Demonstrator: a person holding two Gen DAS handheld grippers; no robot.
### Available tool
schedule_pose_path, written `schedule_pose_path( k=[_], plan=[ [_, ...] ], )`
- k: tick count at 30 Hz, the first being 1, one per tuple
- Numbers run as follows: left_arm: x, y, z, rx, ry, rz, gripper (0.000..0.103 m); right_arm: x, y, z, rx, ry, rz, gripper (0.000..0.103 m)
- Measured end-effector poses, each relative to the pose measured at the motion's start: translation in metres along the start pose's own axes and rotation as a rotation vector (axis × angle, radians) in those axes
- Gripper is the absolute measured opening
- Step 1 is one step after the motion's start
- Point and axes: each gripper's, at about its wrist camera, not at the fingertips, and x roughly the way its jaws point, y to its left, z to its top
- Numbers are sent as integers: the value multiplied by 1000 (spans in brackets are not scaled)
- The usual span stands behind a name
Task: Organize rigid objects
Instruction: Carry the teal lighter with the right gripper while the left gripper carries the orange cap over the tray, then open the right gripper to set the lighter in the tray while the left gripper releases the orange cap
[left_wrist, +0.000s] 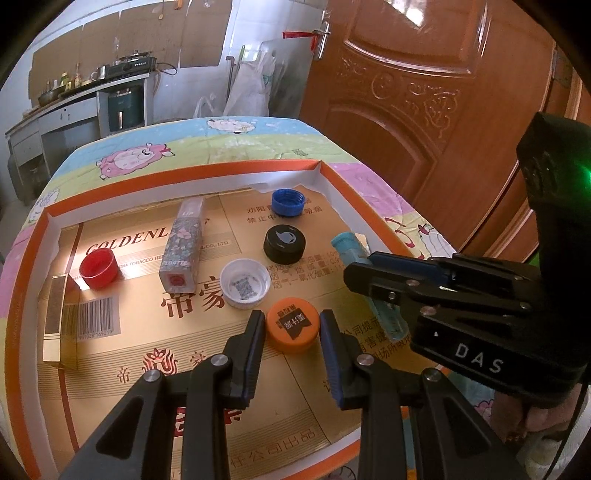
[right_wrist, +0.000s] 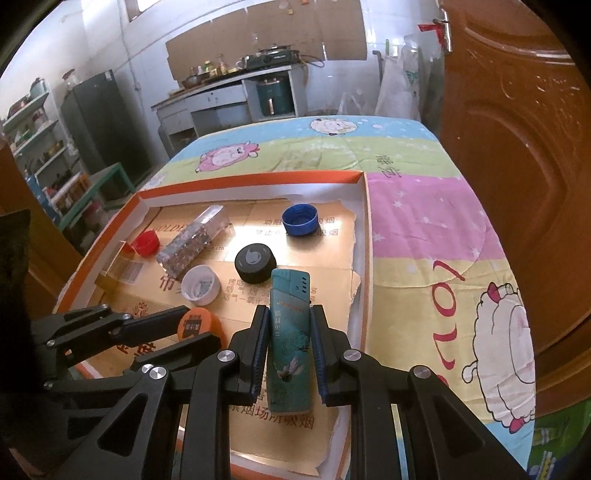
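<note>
On a cartoon-sheeted tabletop (right_wrist: 424, 206), the right hand-held gripper (right_wrist: 289, 354) pinches a teal lighter (right_wrist: 290, 332); the left hand-held gripper (left_wrist: 292, 350) spreads around an orange cap (left_wrist: 291, 325).

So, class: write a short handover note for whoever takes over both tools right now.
Left tool: open, its fingers either side of the orange cap, not closed on it.
Right tool: pads against the teal lighter, apparently gripped; lift unclear.
In the orange-rimmed tray: red cap, white cap lying open side up, black cap, blue cap, floral lip tube lying flat, gold box.
Done: no grouping is evident.
Left: probably close on the orange cap, place the lighter, then sort the rest.
</note>
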Motion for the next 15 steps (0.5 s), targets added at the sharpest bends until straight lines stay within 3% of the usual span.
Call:
schedule_pose_path(
  k=[15],
  plan=[
    [-3,4,-1,-13,-12,-20,31,10,6,3,-33,7,-7,22]
  ],
)
